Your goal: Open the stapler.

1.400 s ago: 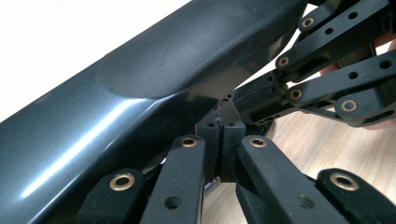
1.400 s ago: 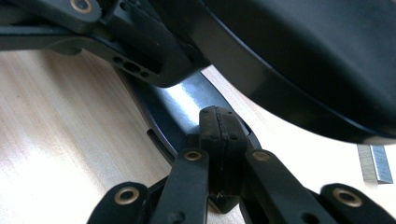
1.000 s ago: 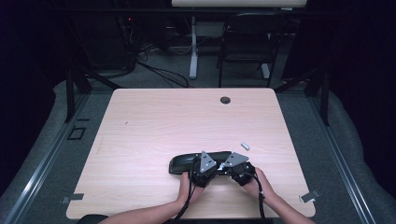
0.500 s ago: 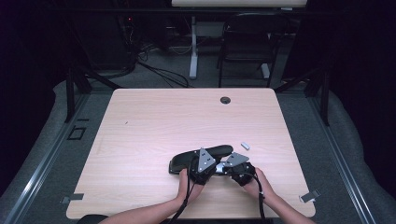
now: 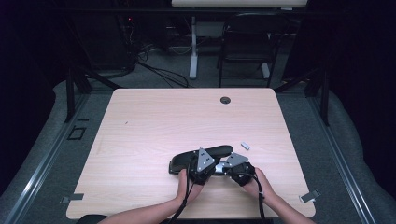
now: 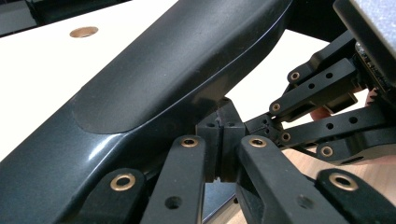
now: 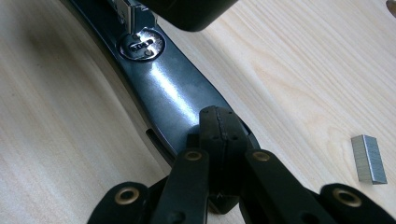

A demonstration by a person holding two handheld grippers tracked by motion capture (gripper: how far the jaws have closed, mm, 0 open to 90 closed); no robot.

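A black stapler point(image 5: 201, 157) lies near the table's front edge, its top arm lifted off its base. My left gripper point(image 5: 201, 164) is shut, and in the left gripper view its closed tips point(image 6: 223, 116) sit under the raised top arm point(image 6: 163, 65). My right gripper point(image 5: 233, 164) is shut too. In the right gripper view its closed tips point(image 7: 218, 122) rest on the stapler's base point(image 7: 168, 88), near the round metal anvil point(image 7: 141, 45). Nothing is between either pair of pads. The right gripper's linkage point(image 6: 327, 107) is visible beside the left one.
A short strip of staples point(image 5: 245, 146) lies on the wood just right of the stapler, also seen as a strip of staples point(image 7: 369, 158) beside the right jaws. A cable hole point(image 5: 225, 100) sits at the table's far edge. Chairs and cables stand beyond the table.
The stapler's top arm has tipped up a little at its right end, along with the left gripper. The right gripper has stayed put.
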